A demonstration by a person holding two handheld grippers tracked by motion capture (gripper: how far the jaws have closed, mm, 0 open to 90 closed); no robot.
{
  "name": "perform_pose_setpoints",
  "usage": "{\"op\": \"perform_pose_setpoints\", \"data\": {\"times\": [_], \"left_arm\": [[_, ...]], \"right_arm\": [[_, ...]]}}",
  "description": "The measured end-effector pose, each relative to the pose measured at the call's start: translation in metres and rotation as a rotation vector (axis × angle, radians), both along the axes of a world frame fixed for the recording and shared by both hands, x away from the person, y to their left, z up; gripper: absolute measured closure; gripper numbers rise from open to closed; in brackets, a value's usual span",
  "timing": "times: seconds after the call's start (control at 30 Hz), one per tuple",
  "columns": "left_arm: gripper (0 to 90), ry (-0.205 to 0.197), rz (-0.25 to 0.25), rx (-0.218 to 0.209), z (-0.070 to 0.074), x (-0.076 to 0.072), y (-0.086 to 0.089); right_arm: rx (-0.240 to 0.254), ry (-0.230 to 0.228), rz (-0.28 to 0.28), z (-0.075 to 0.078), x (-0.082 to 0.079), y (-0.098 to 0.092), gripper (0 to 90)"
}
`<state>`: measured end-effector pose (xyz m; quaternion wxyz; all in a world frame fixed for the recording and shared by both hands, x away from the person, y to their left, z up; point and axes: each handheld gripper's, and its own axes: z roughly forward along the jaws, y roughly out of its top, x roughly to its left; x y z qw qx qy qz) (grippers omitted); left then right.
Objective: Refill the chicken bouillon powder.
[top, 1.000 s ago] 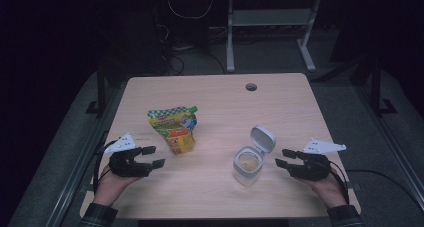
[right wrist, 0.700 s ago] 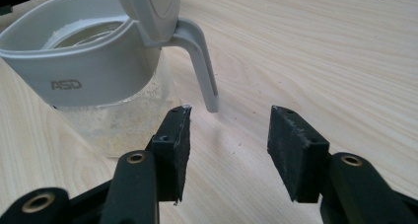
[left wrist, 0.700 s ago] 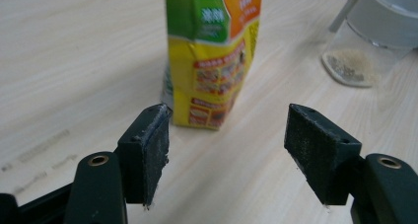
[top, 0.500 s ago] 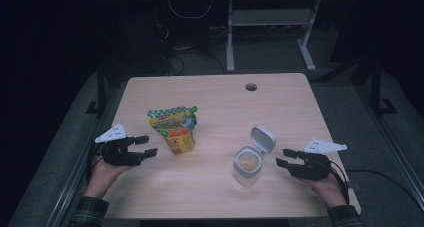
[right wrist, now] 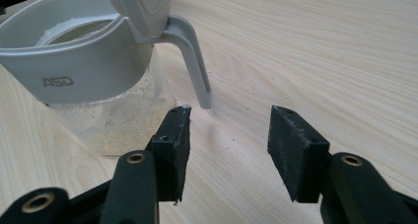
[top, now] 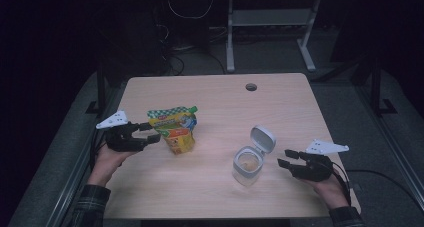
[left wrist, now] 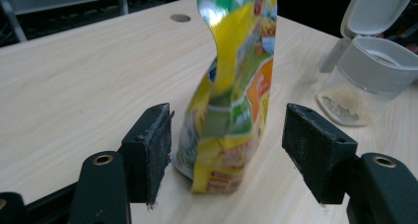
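One light wooden tabletop carries two items. One upright yellow-and-green foil snack pouch stands toward the left edge, roughly midway between the near and far edges. One clear plastic jar with a grey collar and hinged grey lid standing open sits right of centre, nearer the front edge, with pale powder at its bottom. One round cable hole lies near the far edge. Left gripper: jaws spread, the pouch between them, one pad just beside its edge, no visible squeeze; they have just narrowed slightly. Right gripper: jaws spread, empty, just beside the jar.
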<state>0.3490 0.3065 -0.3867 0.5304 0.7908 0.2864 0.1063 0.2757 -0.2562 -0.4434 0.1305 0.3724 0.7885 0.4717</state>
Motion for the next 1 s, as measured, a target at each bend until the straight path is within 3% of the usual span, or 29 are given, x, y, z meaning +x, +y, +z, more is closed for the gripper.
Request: {"op": "perform_pose_setpoints", "data": {"times": [0.43, 0.67, 1.0], "left_arm": [[50.5, -0.016, -0.039, -0.005, 0.003, 0.014, -0.011], [68.0, -0.025, -0.044, 0.029, 0.004, 0.011, -0.018], [82.6, -0.012, -0.072, 0.012, 0.003, 0.008, -0.021]], "right_arm": [[-0.008, 0.004, -0.003, -0.001, 0.000, 0.000, 50.4], [-0.009, 0.001, -0.005, 0.000, 0.000, -0.001, 50.5], [-0.016, -0.003, -0.001, 0.000, 0.000, 0.000, 50.5]]}}
